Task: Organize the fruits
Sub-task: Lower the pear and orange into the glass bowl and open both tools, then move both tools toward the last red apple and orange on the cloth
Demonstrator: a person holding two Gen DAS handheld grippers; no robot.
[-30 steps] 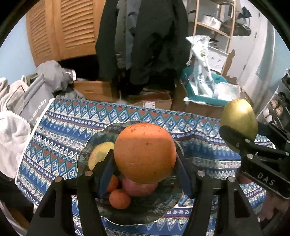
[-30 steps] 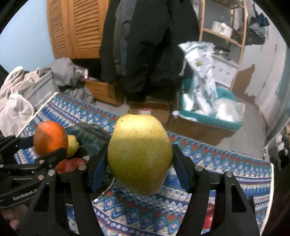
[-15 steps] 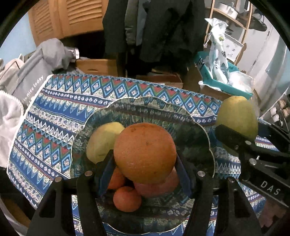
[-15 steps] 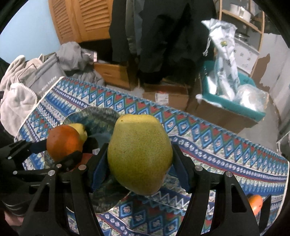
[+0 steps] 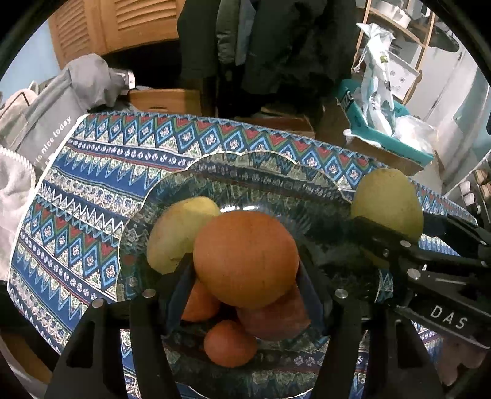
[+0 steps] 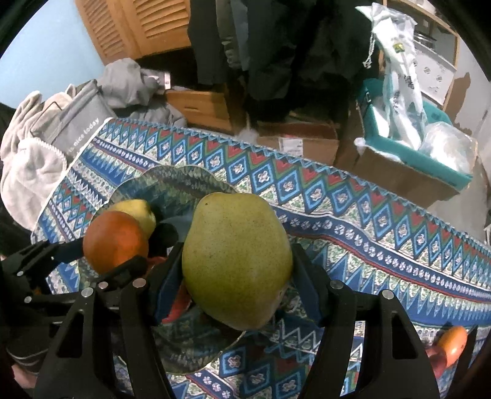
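While hidden leftward, an orange fruit appears right.

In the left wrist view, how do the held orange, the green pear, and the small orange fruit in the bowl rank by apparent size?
1. Held orange, though nearest the camera.
2. Green pear, partly hidden by the right gripper.
3. Small orange fruit, clearly smallest.

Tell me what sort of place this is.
Most likely a cluttered room in a home: dark coats hanging by louvred wooden doors, cardboard boxes on the floor, and a table under a patterned cloth.
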